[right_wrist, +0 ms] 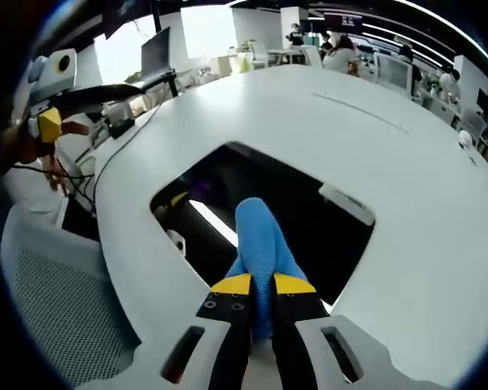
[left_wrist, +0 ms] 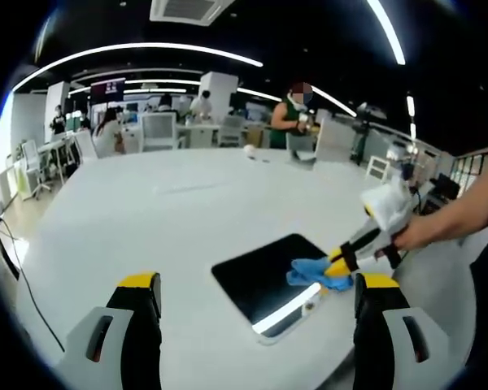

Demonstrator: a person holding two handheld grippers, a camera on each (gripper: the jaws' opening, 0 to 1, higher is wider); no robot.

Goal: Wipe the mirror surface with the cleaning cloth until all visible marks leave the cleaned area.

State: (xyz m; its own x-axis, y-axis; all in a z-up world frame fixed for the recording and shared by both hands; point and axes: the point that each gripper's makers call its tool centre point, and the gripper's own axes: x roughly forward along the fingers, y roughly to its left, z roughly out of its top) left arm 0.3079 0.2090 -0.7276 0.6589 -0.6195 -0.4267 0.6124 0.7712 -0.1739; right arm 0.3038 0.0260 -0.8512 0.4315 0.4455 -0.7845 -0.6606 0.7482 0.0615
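We hold the cloth (right_wrist: 260, 244) pinched in the right tool (right_wrist: 263, 286), whose yellow-tipped jaws are closed on its near end so that the blue fold runs out ahead of them and lies on the mirror (right_wrist: 309, 227). That grip makes sense for wiping: the loose end can be dragged flat over the glass while the jaws themselves stay off it.

The mirror lies flat on the white surface (right_wrist: 407, 162), directly ahead of and below the right tool, near the surface's rounded edge. Its dark face reflects a bright ceiling strip. We cannot tell from these views whether any marks remain on it.

In the left gripper view, the left tool (left_wrist: 256, 292) has its jaws spread wide apart with nothing between them. It hovers over the surface (left_wrist: 146, 211), back from the mirror (left_wrist: 268, 280), which sits ahead between its jaws. The right tool (left_wrist: 340, 265) comes in from the right, held by a hand (left_wrist: 419, 234), with the cloth (left_wrist: 309, 272) on the mirror's right edge. Keeping the left tool clear leaves the wiping path free and everything in sight.

We judge the wiping is under way, not finished.
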